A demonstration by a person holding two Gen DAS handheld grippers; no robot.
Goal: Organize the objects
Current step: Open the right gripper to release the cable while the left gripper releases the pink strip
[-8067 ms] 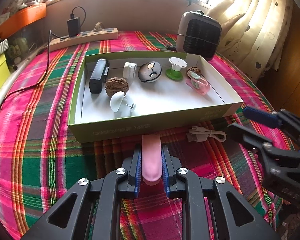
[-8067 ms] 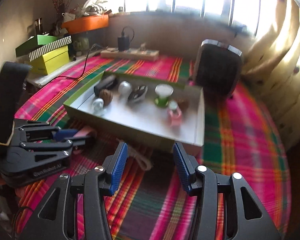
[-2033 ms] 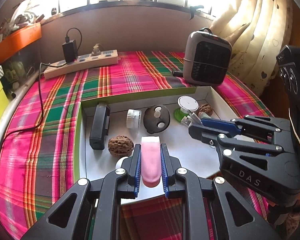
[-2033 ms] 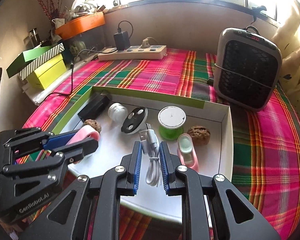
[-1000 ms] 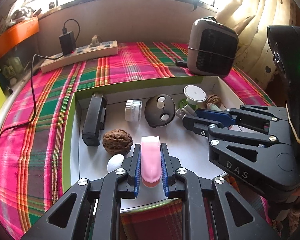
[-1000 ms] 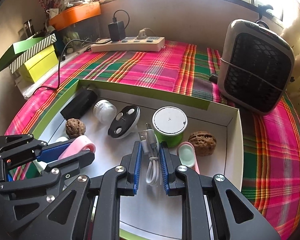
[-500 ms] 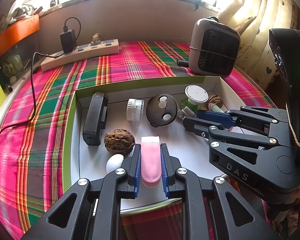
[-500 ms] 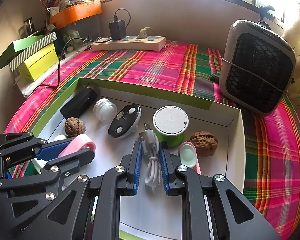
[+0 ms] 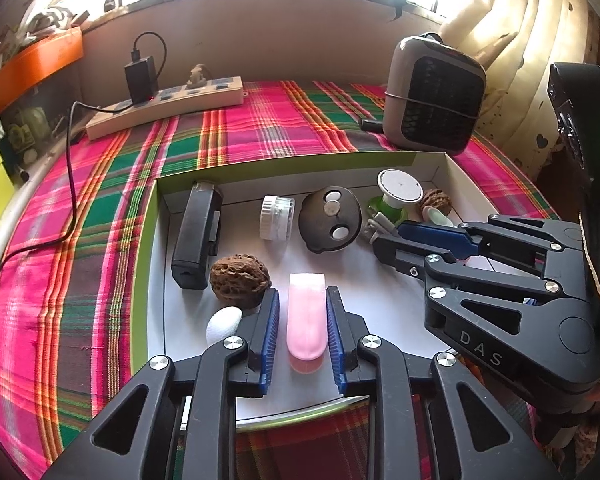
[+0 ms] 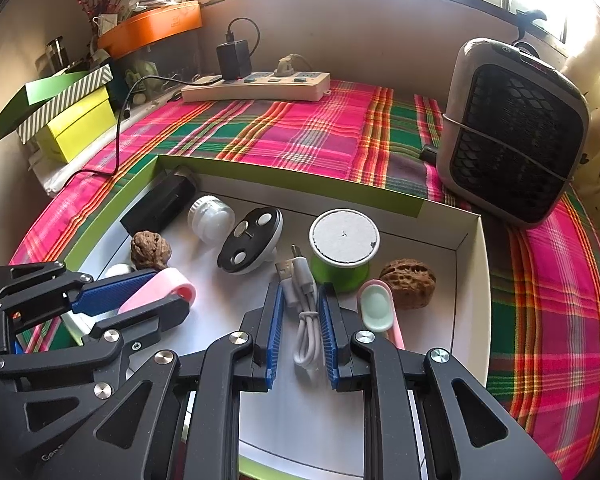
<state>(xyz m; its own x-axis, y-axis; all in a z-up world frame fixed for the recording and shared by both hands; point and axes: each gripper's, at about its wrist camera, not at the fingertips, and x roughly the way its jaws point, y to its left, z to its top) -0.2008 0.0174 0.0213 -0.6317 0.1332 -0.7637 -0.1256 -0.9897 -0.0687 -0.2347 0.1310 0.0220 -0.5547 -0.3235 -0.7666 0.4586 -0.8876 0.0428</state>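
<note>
Left gripper (image 9: pixel 306 330): over the near part of the box (image 9: pixel 152 240). Jaws opening; the pink piece (image 9: pixel 306 320) lies between them with a gap now showing on both sides, so the pads no longer press it. Its long axis runs straight along the fingers, pointing toward the far wall of the box. It appears to rest on the white floor, though contact cannot be confirmed.

Right gripper (image 10: pixel 300 332): over the right half of the box, jaws pinched on a coiled white cable (image 10: pixel 306 320); the USB plug end sticks out ahead of the fingertips, along the finger line, toward the green spool (image 10: pixel 342 256). Whether the coil touches the floor cannot be told.

Close by: walnut (image 9: pixel 239 276) just left of the left fingers, white egg shape (image 9: pixel 223 318) beside it; pink-and-mint piece (image 10: pixel 378 308) just right of the right fingers, second walnut (image 10: pixel 408 280) beyond.

Further in: black block (image 9: pixel 198 236), small jar (image 9: pixel 277 216), black disc (image 9: pixel 330 220).

Outside the box: plaid cloth (image 9: pixel 260 120), heater (image 9: pixel 434 104), power strip (image 9: pixel 168 104).

Judgement: pink piece nearly released; cable is next, and the bare floor lies directly under the right gripper.
</note>
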